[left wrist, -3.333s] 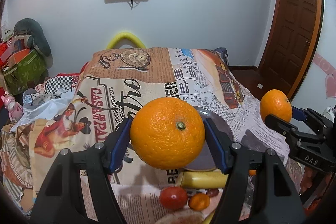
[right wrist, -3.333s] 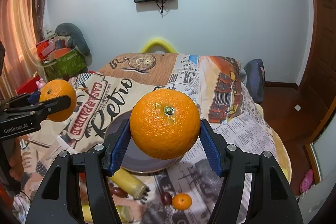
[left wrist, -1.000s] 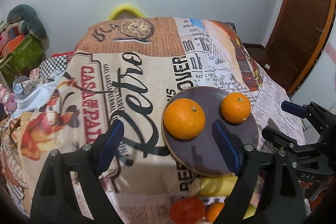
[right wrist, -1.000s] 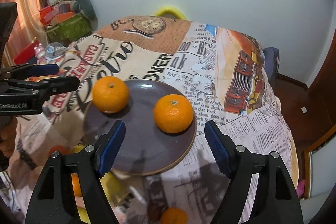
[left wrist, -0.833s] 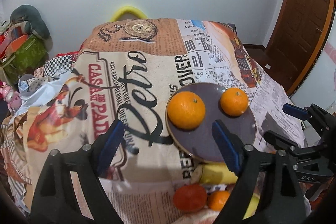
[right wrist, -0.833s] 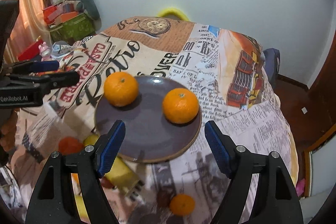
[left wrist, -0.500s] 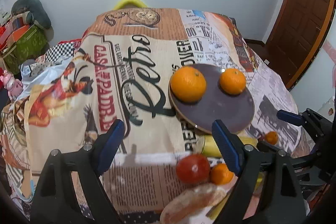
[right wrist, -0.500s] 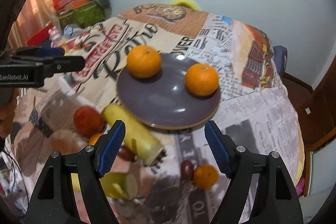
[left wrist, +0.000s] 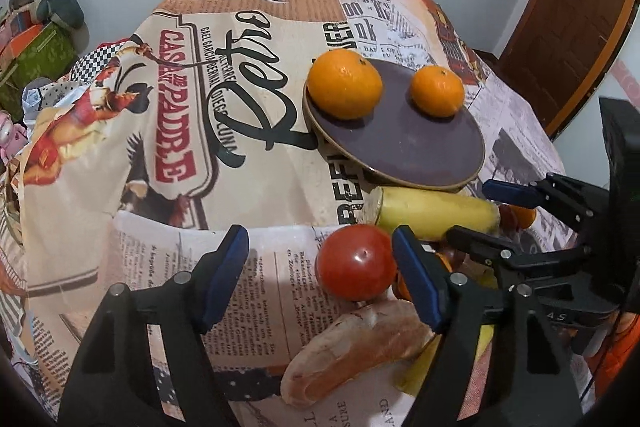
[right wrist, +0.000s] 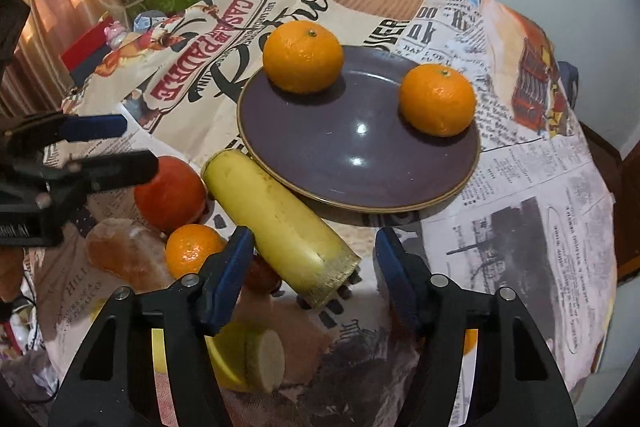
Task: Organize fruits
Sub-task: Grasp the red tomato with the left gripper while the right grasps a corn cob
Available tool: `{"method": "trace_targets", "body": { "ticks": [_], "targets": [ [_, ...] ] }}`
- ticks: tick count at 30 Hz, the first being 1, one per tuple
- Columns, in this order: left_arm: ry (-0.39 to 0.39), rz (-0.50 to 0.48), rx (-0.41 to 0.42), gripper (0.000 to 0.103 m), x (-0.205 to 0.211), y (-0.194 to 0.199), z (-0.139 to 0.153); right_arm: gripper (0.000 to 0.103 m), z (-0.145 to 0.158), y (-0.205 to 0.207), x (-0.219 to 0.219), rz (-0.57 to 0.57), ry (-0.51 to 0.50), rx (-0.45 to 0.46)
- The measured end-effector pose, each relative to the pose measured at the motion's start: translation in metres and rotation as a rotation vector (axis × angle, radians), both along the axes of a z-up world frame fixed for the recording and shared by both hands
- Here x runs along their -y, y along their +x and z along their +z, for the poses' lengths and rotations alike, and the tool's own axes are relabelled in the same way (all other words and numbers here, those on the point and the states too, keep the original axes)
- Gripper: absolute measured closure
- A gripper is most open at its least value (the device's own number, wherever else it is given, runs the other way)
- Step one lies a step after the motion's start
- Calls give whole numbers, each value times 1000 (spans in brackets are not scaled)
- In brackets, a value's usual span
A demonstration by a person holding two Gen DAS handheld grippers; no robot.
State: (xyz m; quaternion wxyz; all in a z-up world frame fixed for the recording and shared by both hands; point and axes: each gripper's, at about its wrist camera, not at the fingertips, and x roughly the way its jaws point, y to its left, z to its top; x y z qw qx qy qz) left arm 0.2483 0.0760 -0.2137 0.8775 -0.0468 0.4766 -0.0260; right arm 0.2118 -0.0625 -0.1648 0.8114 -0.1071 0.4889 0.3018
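Two oranges (right wrist: 303,56) (right wrist: 437,99) sit on a purple plate (right wrist: 352,163), apart from each other; they also show in the left wrist view (left wrist: 344,83) (left wrist: 437,91) on the plate (left wrist: 408,151). My left gripper (left wrist: 320,279) is open, its jaws near a red tomato (left wrist: 356,261). My right gripper (right wrist: 314,277) is open over the cut end of a yellow banana piece (right wrist: 280,215). A small orange (right wrist: 192,251) and the tomato (right wrist: 170,193) lie left of the banana.
A pale orange bread-like piece (left wrist: 356,341) lies at the table's near edge. Another banana piece (right wrist: 248,355) lies below my right gripper. A small tangerine (left wrist: 520,217) lies right of the banana. A printed cloth (left wrist: 180,107) covers the table. Clutter stands at left.
Both grippers let go of their oranges, which now rest on the plate. Both have drawn back and lowered toward the loose fruit at the table's near edge.
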Motion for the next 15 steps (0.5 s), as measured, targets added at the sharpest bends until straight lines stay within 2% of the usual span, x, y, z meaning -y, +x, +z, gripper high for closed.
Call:
{"method": "trace_targets", "body": {
  "ticks": [9,13,15],
  "targets": [
    [-33,-14,-37,29,8,4,-15,43,-5,5,-8,61,-5,-34],
    [-65,-14,-53,35,6,6,-21,46,-5,4,-6,78,7,-30],
    [-81,-15,-50,42,5,6,-20,48,-3,2,-4,78,11,-24]
  ]
}}
